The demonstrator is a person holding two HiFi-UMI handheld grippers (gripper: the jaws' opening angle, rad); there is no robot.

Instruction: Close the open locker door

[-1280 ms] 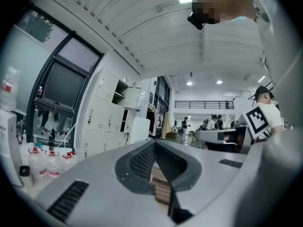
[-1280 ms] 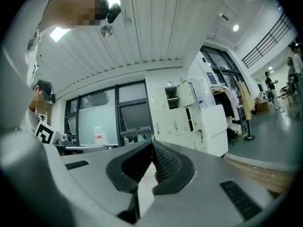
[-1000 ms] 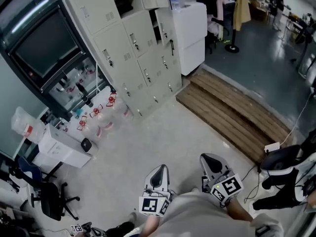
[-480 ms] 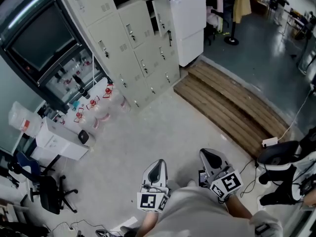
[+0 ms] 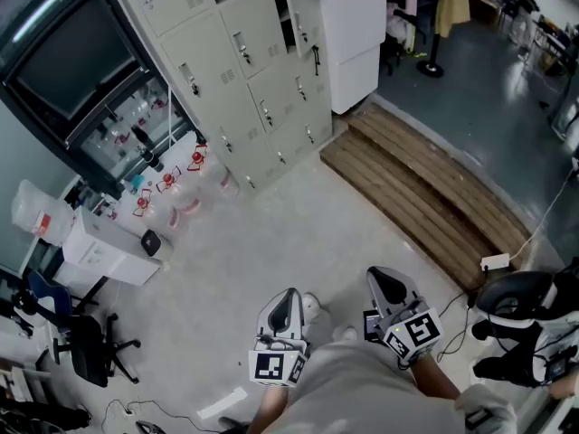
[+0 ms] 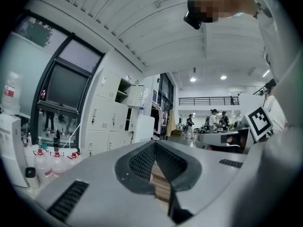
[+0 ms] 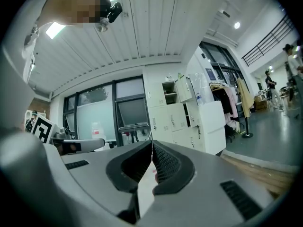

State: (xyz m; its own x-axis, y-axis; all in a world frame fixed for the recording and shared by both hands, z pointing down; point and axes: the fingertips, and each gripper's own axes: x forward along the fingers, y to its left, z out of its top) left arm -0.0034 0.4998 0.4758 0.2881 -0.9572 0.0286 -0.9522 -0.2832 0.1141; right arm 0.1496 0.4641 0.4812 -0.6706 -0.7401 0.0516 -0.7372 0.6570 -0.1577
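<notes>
Gaping locker door: far ahead of both grippers, untouched.
Left gripper: jaws together, empty.
Right gripper: likewise pinched, empty.
Progress: nothing done (whole approach and push remain, seemingly).

- The lockers are pale grey metal boxes with small doors. They stand in rows against the wall, far across the floor.
- One locker door near the top, at the right end of the rows, stands open. It is swung out to the side.
- That door has a dark handle hanging on its front.
</notes>
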